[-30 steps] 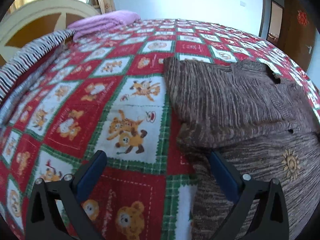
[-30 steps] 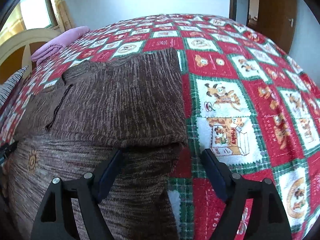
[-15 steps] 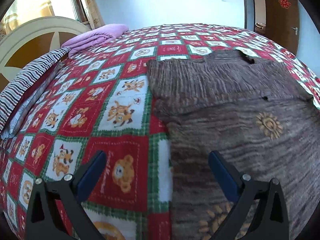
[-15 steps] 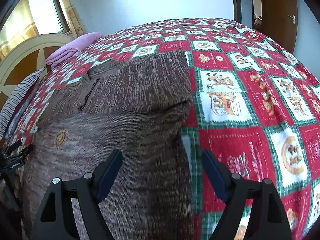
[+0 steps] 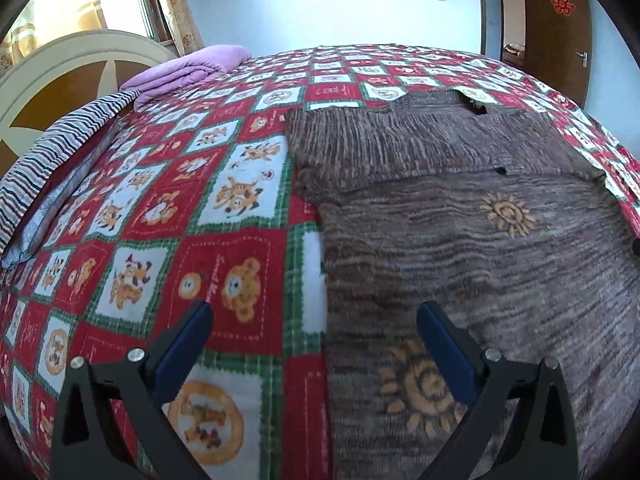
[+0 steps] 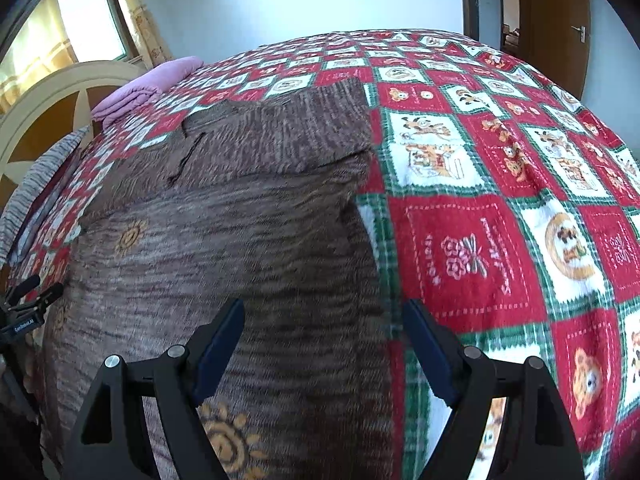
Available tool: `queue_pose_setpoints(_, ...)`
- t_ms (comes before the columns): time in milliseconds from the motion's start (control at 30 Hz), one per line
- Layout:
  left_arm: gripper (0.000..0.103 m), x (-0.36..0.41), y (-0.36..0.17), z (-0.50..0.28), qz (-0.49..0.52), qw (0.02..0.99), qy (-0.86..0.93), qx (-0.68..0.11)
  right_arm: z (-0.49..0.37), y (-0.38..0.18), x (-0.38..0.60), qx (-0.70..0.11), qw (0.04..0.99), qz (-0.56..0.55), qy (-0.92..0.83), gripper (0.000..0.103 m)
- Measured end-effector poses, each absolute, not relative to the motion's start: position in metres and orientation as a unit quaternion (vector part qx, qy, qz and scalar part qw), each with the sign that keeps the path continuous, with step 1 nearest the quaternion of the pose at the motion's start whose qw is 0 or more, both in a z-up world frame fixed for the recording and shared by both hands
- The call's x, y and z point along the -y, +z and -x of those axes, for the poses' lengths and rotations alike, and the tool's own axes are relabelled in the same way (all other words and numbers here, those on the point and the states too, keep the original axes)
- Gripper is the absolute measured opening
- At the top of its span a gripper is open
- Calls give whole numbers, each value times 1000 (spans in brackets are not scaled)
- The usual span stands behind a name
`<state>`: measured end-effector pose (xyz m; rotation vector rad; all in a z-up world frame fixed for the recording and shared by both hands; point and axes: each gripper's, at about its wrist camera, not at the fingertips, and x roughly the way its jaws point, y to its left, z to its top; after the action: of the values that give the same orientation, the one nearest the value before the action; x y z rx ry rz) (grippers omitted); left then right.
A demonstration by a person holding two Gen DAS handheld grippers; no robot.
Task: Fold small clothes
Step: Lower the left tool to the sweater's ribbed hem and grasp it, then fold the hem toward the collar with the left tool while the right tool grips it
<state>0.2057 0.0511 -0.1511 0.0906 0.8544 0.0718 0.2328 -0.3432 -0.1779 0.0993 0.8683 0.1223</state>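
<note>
A brown knitted sweater [image 5: 460, 216] with yellow sun motifs lies flat on the bed, its sleeves folded across the upper part. It also shows in the right wrist view [image 6: 240, 224]. My left gripper [image 5: 314, 332] is open and empty, hovering above the sweater's left edge near the hem. My right gripper [image 6: 324, 328] is open and empty above the sweater's right edge. The left gripper shows at the far left of the right wrist view [image 6: 28, 304].
The bed has a red, white and green patchwork cover [image 5: 168, 216] with bear prints. A folded purple blanket [image 5: 188, 68] and a striped pillow [image 5: 48, 164] lie by the cream headboard [image 5: 60, 64]. A brown door [image 5: 556, 20] stands at the right.
Both grippers have pulled back from the folded sleeves toward the sweater's hem. More of the sweater's lower body and the sun motifs now show. The sweater has not moved.
</note>
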Motion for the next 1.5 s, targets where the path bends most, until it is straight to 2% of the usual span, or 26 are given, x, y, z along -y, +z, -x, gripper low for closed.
queue_pose_setpoints(467, 101, -57, -150, -145, -40, 901, 6, -433, -177, -189, 325, -430, 900, 20, 71, 82)
queue_pose_setpoints(800, 76, -60, -166, -110, 12, 874, -31, -485, -144, -196, 328, -412, 908, 25, 71, 84)
queue_pose_setpoints(900, 72, -60, -166, -97, 24, 871, -36, -489, -136, -199, 328, -396, 915, 27, 70, 84)
queue_pose_setpoints(967, 64, -60, -167, -90, 36, 867, -43, -495, -134, -200, 327, -391, 917, 30, 68, 84)
queue_pose_setpoints(1133, 58, -55, -169, -74, 57, 861, -61, -502, -133, -201, 328, -386, 919, 28, 69, 85)
queue_pose_setpoints(1333, 34, -43, -173, -63, 49, 860, -70, -504, -132, -201, 329, -379, 922, 29, 74, 85)
queue_pose_setpoints(1400, 9, -42, -172, -62, 52, 861, -79, -500, -132, -197, 330, -391, 917, 27, 76, 85)
queue_pose_setpoints(1500, 9, -44, -166, -61, 51, 865, -83, -492, -127, -183, 338, -398, 913, -1, 88, 85)
